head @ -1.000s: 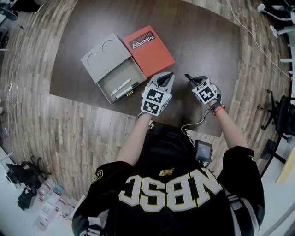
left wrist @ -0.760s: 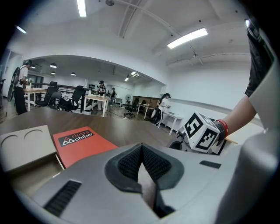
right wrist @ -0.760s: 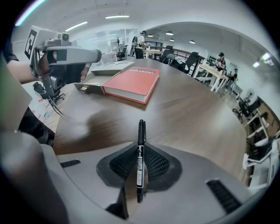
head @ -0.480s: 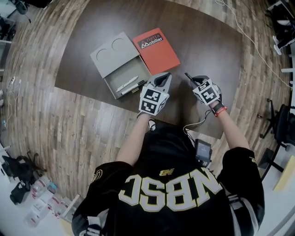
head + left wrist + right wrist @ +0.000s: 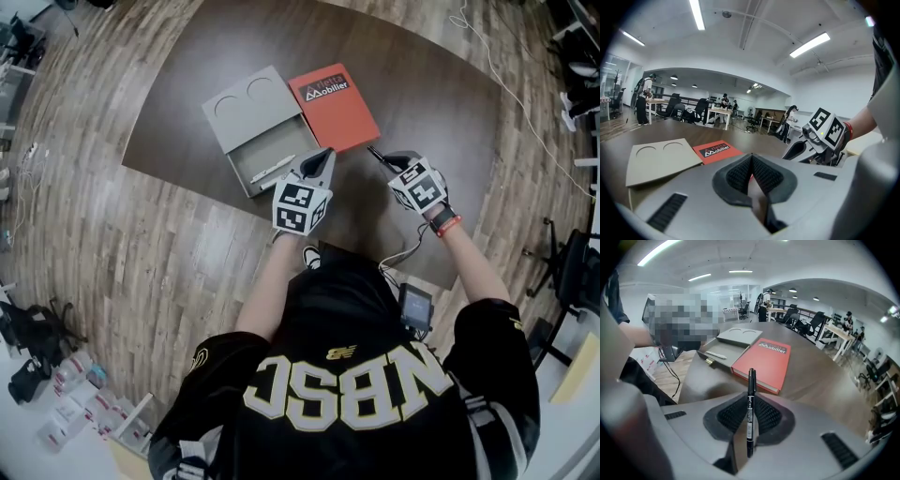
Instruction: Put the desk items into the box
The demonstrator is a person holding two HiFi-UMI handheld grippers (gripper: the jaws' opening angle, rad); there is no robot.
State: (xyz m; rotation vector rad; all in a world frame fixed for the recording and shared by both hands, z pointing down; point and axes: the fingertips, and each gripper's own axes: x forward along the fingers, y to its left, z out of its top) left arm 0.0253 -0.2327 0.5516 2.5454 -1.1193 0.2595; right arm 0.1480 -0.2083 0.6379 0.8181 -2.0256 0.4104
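Note:
A grey box lies open on the dark table [image 5: 422,84], its lid [image 5: 246,105] folded back from its tray [image 5: 255,155]. A white pen [image 5: 274,169] lies in the tray. A red book [image 5: 335,105] sits against the box's right side. My left gripper [image 5: 322,157] hovers just right of the tray, its pads [image 5: 740,176] together with nothing held. My right gripper [image 5: 382,157] is further right, above bare table, shut on a black pen [image 5: 751,380] that sticks out past its tips. The right gripper view shows the book [image 5: 764,359] and tray [image 5: 723,348] ahead.
A white cable [image 5: 487,56] runs along the floor past the table's far right edge. Office chairs [image 5: 572,253] stand to the right. Bags and bottles [image 5: 56,375] lie on the floor at the left. A wired device [image 5: 415,305] hangs at the person's waist.
Both grippers have moved away from the table's near edge; the left one now sits closer to the box tray. The right still holds the black pen.

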